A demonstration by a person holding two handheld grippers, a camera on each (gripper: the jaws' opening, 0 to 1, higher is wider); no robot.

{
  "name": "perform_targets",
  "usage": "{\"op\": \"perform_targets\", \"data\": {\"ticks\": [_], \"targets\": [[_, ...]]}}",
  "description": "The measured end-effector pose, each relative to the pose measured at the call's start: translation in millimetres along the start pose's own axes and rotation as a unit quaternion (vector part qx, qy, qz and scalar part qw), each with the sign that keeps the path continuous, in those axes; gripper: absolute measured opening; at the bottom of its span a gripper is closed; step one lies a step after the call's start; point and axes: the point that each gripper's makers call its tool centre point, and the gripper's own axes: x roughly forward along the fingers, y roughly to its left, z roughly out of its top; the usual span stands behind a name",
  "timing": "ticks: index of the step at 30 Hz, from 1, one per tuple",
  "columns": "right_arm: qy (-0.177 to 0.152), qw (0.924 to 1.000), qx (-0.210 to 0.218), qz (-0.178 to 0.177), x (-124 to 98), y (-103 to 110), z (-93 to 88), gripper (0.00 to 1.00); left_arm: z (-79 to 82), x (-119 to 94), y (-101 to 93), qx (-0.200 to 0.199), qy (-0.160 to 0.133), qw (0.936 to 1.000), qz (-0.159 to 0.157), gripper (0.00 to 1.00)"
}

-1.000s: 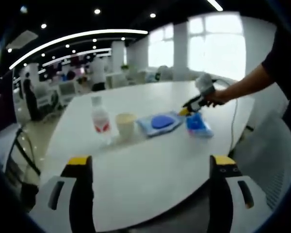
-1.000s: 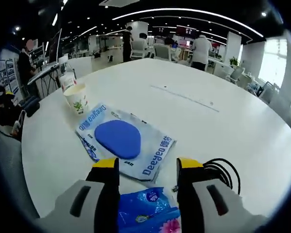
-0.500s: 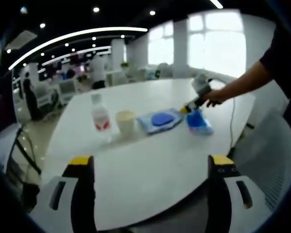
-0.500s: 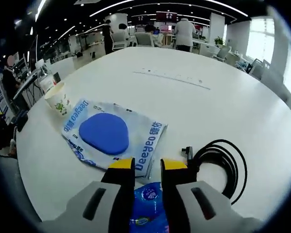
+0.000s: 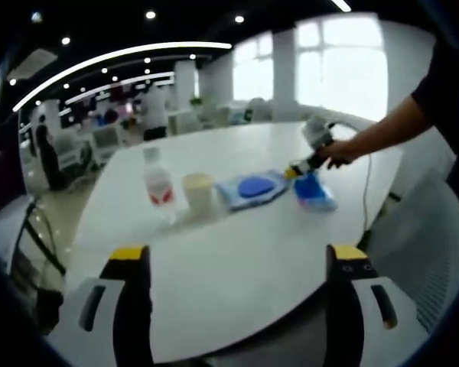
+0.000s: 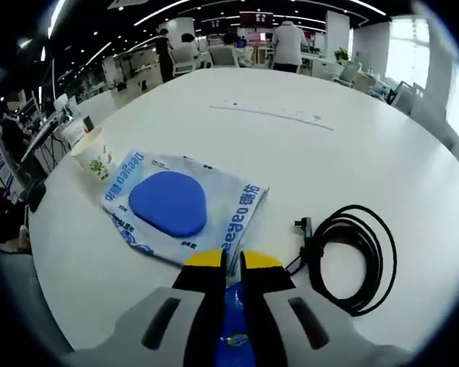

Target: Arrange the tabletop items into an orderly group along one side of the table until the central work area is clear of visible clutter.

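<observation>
Right gripper (image 6: 231, 260): jaws, spread a second ago, now nearly closed, pinching the blue tissue pack (image 6: 234, 325) beside the Deeyeo packet (image 6: 185, 210) and black cable coil (image 6: 353, 256), ready to move aside; left gripper (image 5: 233, 256) spread, idle over the table edge (image 5: 237, 336).

Left gripper (image 5: 237, 264): grey-white body, black jaws capped in yellow, a dark slot seen on each side. Right gripper (image 6: 232, 264): same scheme. A dark short sleeve (image 5: 441, 80) is worn.
</observation>
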Motion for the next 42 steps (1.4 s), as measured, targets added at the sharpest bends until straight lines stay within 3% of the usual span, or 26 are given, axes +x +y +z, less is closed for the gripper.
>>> {"op": "perform_targets", "data": {"ticks": [11, 18, 32, 42], "targets": [[-0.038, 0.9992, -0.016, 0.004, -13, -3, 24.3, 0.11, 0.3, 0, 0.1, 0.002, -0.001, 1.0000, -0.001, 0.92], [-0.053, 0.9982, -0.028, -0.006, -22, -16, 34.8, 0.17, 0.8, 0, 0.5, 0.002, -0.004, 1.0000, 0.000, 0.92], [-0.024, 0.9986, -0.026, -0.040, -20, -58, 13.8, 0.23, 1.8, 0, 0.7, 0.002, -0.007, 1.0000, -0.001, 0.93], [0.001, 0.9990, 0.004, -0.045, -7, -69, 4.8, 0.24, -1.4, 1, 0.6, 0.003, 0.003, 1.0000, -0.001, 0.92]]}}
